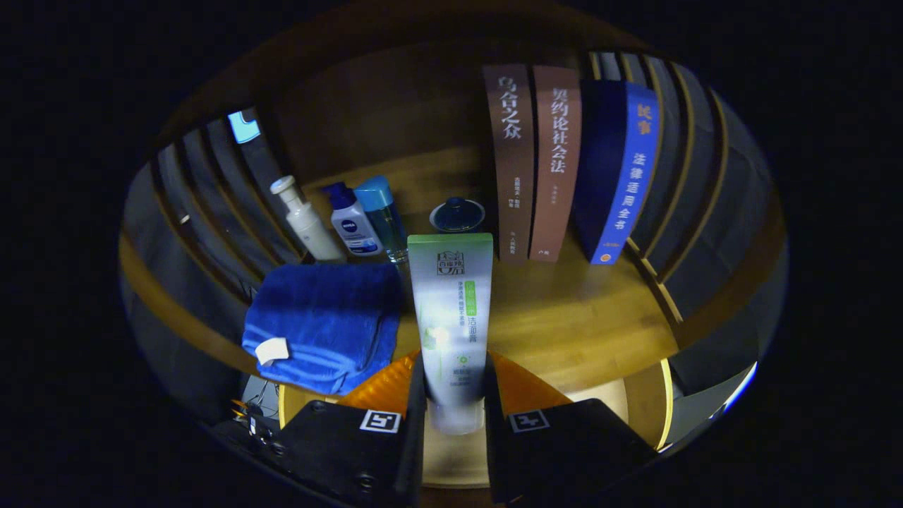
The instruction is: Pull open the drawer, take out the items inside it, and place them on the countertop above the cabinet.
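My gripper is shut on a white and green tube, both fingers pressing its lower end near the cap. The tube points forward, held over the wooden countertop. Below the fingers, the open drawer's pale inside shows just under the countertop's front edge. A folded blue towel lies on the countertop to the left of the tube, hanging slightly over the front edge.
Behind the towel stand a white pump bottle, a small blue-capped lotion bottle and a clear blue-capped bottle. A dark round lidded jar sits beyond the tube. Three books stand upright to the right. Slatted walls flank the shelf.
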Demonstrator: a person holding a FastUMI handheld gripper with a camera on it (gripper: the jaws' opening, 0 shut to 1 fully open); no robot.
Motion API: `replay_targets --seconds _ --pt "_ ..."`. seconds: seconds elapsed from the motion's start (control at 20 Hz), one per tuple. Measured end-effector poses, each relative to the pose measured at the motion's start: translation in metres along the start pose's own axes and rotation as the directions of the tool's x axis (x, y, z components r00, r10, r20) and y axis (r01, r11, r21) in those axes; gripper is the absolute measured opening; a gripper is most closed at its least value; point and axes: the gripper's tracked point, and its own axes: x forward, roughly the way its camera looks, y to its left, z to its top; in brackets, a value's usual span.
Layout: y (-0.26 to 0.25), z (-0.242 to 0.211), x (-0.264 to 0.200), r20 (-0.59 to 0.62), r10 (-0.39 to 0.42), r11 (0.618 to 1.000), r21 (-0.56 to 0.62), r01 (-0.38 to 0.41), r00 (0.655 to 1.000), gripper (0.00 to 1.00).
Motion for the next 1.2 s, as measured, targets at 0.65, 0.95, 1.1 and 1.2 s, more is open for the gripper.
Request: replay_targets --seconds 0.65,0.95,1.1,1.2 --pt "-0.001 -0.012 0.066 -0.130 -0.038 0.999 -0.031 0.034 0.991 0.55" --pt "-0.001 0.000 0.045 -0.062 -0.019 1.000 -0.024 0.018 0.998 0.86" --pt "0.001 -0.007 0.016 0.012 0.018 1.000 -0.025 -0.018 1.000 1.00" --pt "0.001 -0.014 -0.010 0.092 0.040 0.999 -0.036 -0.037 0.995 1.00"
